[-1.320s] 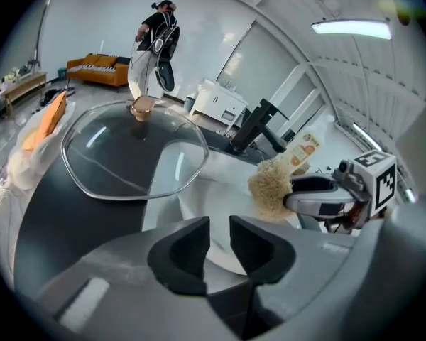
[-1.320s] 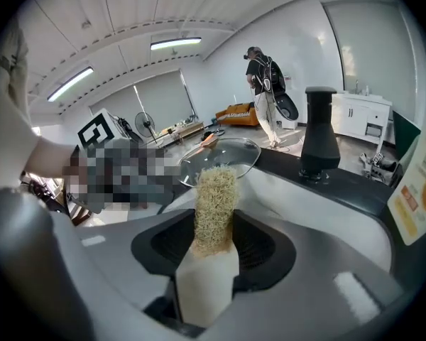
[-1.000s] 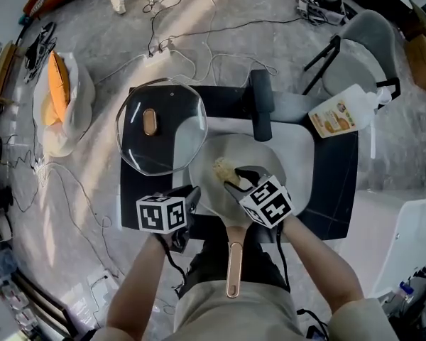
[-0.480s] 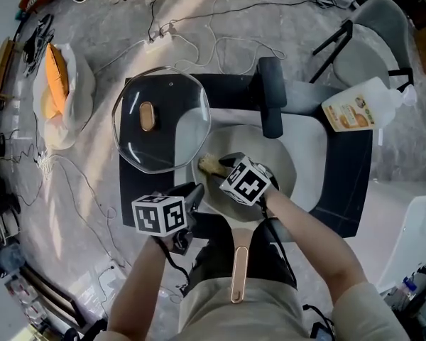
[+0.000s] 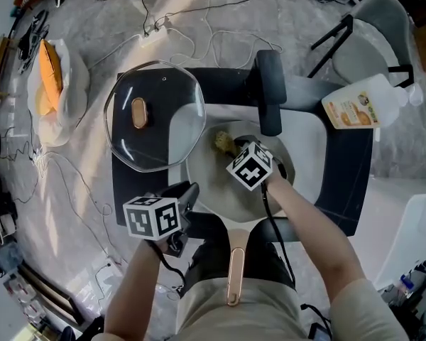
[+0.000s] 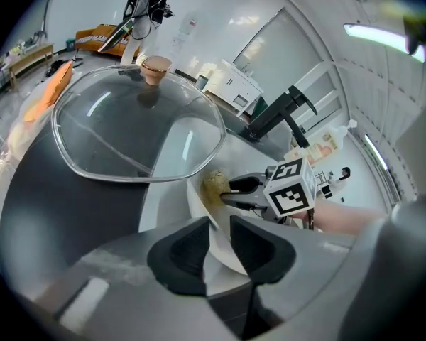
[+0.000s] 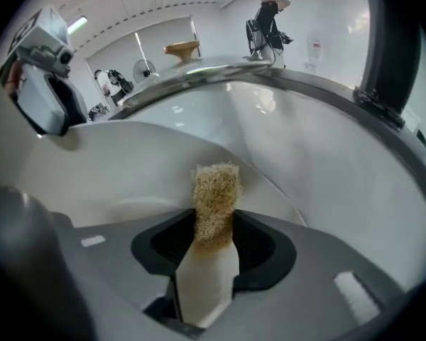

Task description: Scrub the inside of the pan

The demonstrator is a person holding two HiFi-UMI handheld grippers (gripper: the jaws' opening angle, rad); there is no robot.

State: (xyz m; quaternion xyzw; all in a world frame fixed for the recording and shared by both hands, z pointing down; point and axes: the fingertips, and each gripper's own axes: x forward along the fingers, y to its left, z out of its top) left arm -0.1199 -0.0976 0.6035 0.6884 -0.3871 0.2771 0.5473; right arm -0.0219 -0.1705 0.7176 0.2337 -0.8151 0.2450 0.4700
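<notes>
Pan: the pale pan (image 5: 220,187) sits on a white mat (image 5: 303,135) in the middle of the dark worktop (image 5: 341,194). Its copper-coloured handle (image 5: 235,265) juts out over the near edge.
Left hand-held gripper: the left hand-held gripper (image 6: 216,229) is at the pan's near-left rim. Its jaws are closed to a narrow gap with the thin rim pinched between them.
Right hand-held gripper: the right hand-held gripper (image 7: 214,236) reaches down inside the pan. Its jaws are clamped on a scrubber (image 7: 215,190).
Scrubber: the tan fibrous end sticks out past the jaws. It lies against the pan's inner surface on the far side.
Lid: a glass lid (image 5: 167,94) lies knob up toward the far left corner of the worktop, just beside the pan.
Bottle: a plastic bottle (image 5: 355,106) with an orange label lies on its side at the worktop's right edge, well apart from the pan.
</notes>
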